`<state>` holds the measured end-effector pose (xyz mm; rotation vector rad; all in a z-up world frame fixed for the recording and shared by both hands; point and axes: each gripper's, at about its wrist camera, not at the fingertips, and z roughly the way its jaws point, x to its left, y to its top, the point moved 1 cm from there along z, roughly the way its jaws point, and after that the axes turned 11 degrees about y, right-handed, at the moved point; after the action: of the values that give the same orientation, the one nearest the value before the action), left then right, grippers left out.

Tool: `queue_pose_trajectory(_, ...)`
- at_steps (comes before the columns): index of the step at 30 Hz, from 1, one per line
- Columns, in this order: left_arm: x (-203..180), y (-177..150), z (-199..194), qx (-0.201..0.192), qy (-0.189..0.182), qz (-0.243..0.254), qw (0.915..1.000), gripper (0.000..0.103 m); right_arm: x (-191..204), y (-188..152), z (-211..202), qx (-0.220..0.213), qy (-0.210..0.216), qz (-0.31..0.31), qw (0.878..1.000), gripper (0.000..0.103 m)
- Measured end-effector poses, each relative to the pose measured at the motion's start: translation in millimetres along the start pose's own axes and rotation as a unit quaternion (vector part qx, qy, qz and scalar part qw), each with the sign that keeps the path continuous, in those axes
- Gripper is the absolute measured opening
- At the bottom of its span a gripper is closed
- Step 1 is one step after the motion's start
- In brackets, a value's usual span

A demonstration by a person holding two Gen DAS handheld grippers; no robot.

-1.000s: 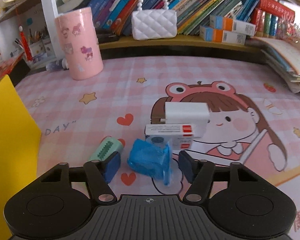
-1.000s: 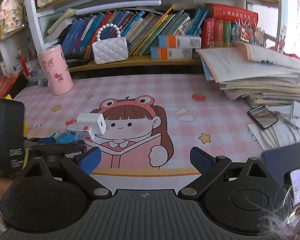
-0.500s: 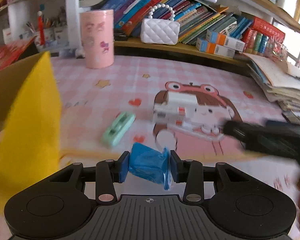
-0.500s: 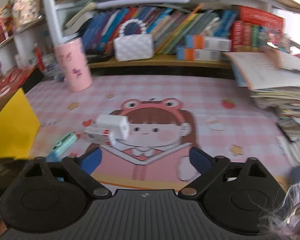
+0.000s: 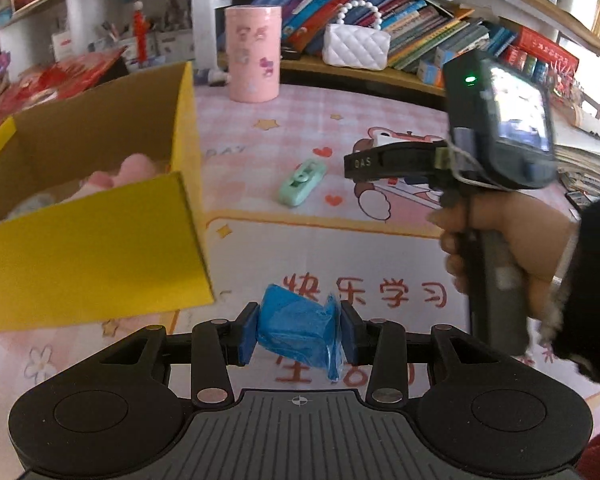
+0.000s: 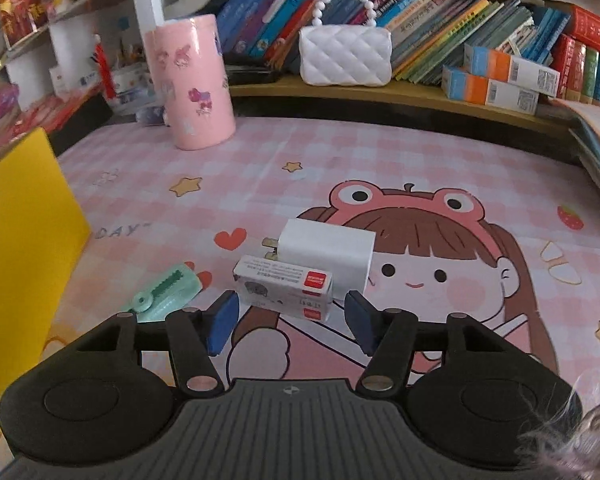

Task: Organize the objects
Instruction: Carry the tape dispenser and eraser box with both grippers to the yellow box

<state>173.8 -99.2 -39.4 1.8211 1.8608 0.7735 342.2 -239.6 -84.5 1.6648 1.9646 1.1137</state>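
Observation:
My left gripper (image 5: 298, 332) is shut on a crumpled blue packet (image 5: 296, 326), held above the pink mat beside the open yellow box (image 5: 92, 256). A pink plush (image 5: 136, 166) lies inside that box. My right gripper (image 6: 290, 322) is low over the mat with its jaws closing. A small white carton with red labels (image 6: 284, 284) sits between its fingertips (image 6: 220, 322), and the pads do not visibly press on it. A white charger (image 6: 328, 248) lies just behind the carton. A mint-green tape dispenser (image 6: 168, 292) lies to its left. The left wrist view shows a hand (image 5: 496, 236) holding the right gripper.
A tall pink canister (image 6: 190, 84) stands at the back left of the mat. A white quilted purse (image 6: 346, 54) and rows of books fill the shelf behind. Stacked books and papers (image 6: 596, 140) crowd the right edge. The yellow box's wall (image 6: 20, 232) borders the left.
My left gripper closed on the blue packet and lifted it back toward the yellow box. My right gripper moved forward and down to the white carton, and its jaws narrowed.

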Motion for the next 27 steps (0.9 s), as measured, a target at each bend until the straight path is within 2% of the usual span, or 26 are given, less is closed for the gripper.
queue_pose_trajectory(3, 4, -5, -5, 0.001, 0.003, -0.005, 1.0000, 0.039, 2, 1, 11, -0.001, -0.011, 0.002, 1.000, 0.064)
queue_pose_trajectory(5, 7, -8, -8, 0.002, 0.005, -0.007, 1.0000, 0.039, 4, 2, 16, -0.006, -0.019, -0.002, 1.000, 0.064)
queue_pose_trajectory(9, 16, -14, -15, 0.000, 0.011, -0.017, 0.9998, 0.039, 7, 2, 21, -0.010, -0.035, -0.020, 0.999, 0.052)
queue_pose_trajectory(13, 25, -18, -19, -0.004, 0.011, -0.026, 0.9996, 0.039, 8, 0, 13, -0.008, -0.032, -0.021, 0.999, 0.052)
queue_pose_trajectory(27, 63, -25, -41, -0.057, -0.022, -0.050, 0.9969, 0.039, 53, -34, -101, -0.017, 0.002, -0.026, 1.000, 0.052)
